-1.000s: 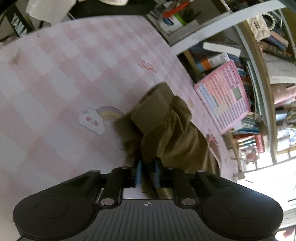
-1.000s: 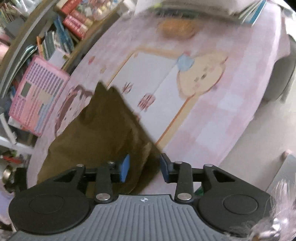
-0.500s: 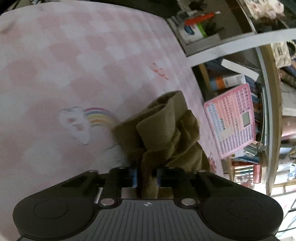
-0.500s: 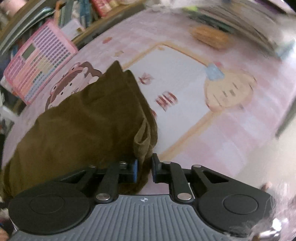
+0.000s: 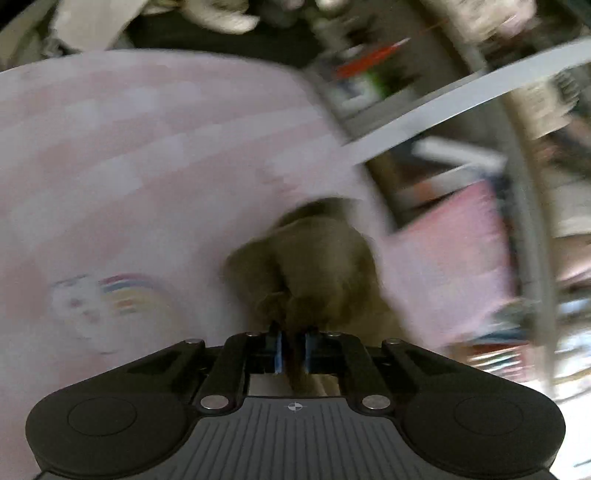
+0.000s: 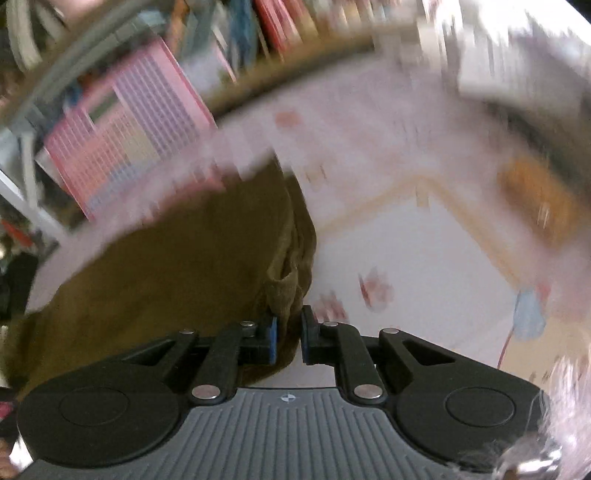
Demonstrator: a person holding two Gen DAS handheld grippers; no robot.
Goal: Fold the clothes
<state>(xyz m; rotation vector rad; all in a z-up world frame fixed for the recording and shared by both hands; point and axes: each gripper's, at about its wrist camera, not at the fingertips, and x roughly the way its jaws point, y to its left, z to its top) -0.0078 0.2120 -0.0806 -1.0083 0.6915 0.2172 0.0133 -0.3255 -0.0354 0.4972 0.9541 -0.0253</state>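
An olive-brown garment (image 5: pixel 317 266) lies bunched on the pink checked tablecloth (image 5: pixel 129 166). In the left wrist view my left gripper (image 5: pixel 293 350) is shut on a fold of it, the cloth pinched between the blue pads. In the right wrist view the same garment (image 6: pixel 177 266) spreads wide to the left, and my right gripper (image 6: pixel 289 338) is shut on its bunched right edge. Both views are blurred by motion.
A pink keyboard-like toy board (image 6: pixel 125 125) leans against bookshelves (image 6: pixel 280 22) beyond the table's edge. The cloth carries a rainbow-and-cloud print (image 5: pixel 107 302) and a cartoon picture panel (image 6: pixel 424 258). Shelves with clutter (image 5: pixel 369 74) stand behind the table.
Both grippers closed onto the garment. The right gripper then swung sideways and rolled with the cloth, so the toy board and shelves slid into view; the left view shifted a little.
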